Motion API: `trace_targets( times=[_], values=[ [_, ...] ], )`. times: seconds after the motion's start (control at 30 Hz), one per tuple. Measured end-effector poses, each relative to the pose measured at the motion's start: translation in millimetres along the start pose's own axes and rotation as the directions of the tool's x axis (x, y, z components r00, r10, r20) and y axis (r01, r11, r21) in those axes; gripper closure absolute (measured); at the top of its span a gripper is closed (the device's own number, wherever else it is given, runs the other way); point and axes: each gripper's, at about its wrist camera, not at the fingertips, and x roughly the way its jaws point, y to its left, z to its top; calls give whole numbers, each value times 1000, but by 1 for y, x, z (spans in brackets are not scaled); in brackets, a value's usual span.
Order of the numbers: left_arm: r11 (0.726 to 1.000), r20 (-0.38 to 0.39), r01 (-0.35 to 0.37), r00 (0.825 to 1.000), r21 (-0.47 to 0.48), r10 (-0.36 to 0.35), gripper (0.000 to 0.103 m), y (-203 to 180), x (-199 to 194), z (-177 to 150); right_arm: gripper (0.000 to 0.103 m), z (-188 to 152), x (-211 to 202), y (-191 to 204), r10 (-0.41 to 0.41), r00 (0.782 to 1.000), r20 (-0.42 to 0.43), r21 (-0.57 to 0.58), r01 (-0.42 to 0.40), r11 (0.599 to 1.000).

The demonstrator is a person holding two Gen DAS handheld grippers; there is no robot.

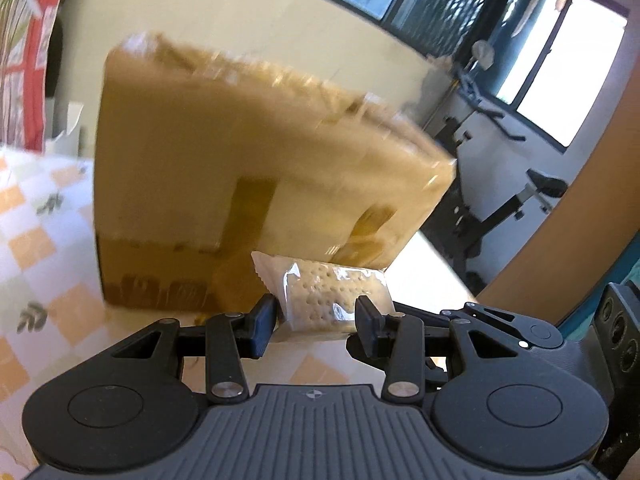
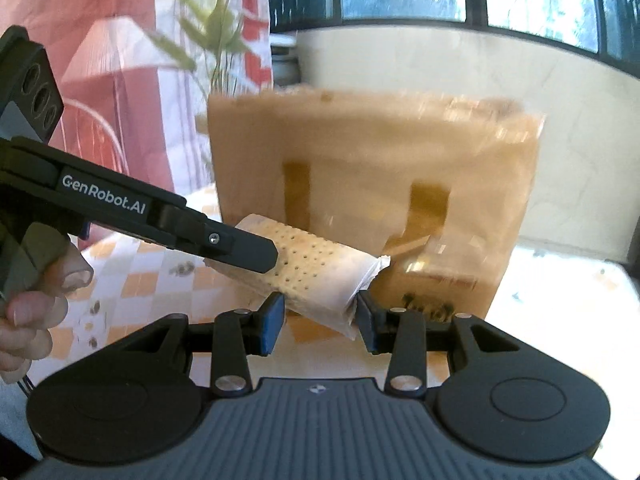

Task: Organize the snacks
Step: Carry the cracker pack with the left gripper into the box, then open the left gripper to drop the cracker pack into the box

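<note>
A wrapped cracker packet (image 1: 326, 294) (image 2: 316, 272), pale biscuit with small holes in clear plastic, is held by both grippers above the table. My left gripper (image 1: 316, 316) is shut on it; in the right wrist view it comes in from the left as a black arm (image 2: 224, 246) clamped on the packet's far end. My right gripper (image 2: 320, 316) is shut on the packet's near end. A brown cardboard box (image 1: 240, 184) (image 2: 372, 176) with tape strips stands just behind the packet; it is blurred.
The table has an orange-and-white checked cloth (image 1: 36, 248) (image 2: 136, 276). A plant (image 2: 216, 40) and red-patterned curtain (image 1: 24, 48) are at the left. An exercise machine (image 1: 496, 192) stands beyond the table's right edge. Windows line the back wall.
</note>
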Motion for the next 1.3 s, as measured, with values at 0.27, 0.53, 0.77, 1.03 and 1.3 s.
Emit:
trace_targets(
  times=[0.27,0.53,0.77,1.03,1.3],
  values=[
    [998,95,37,995,48,-41,58,-26,-17,35,61,40,-26,-11,-30,994,108,-17,32,999],
    [995,177,29,983,97,-46,58,-35,-16,85,61,93,-22,-26,-38,981,192,-68,52,996],
    [998,161,3,987,66,-14,58,-20,13,120,61,124,18,-47,-34,984,175,-88,50,995],
    [998,93,-40,995,48,36,57,-18,47,126,61,129,54,-68,-39,996,82,-30,42,999],
    [991,81,-106,992,78,100,52,-25,58,135,58,121,58,-85,-80,996,25,55,79,995]
  ],
)
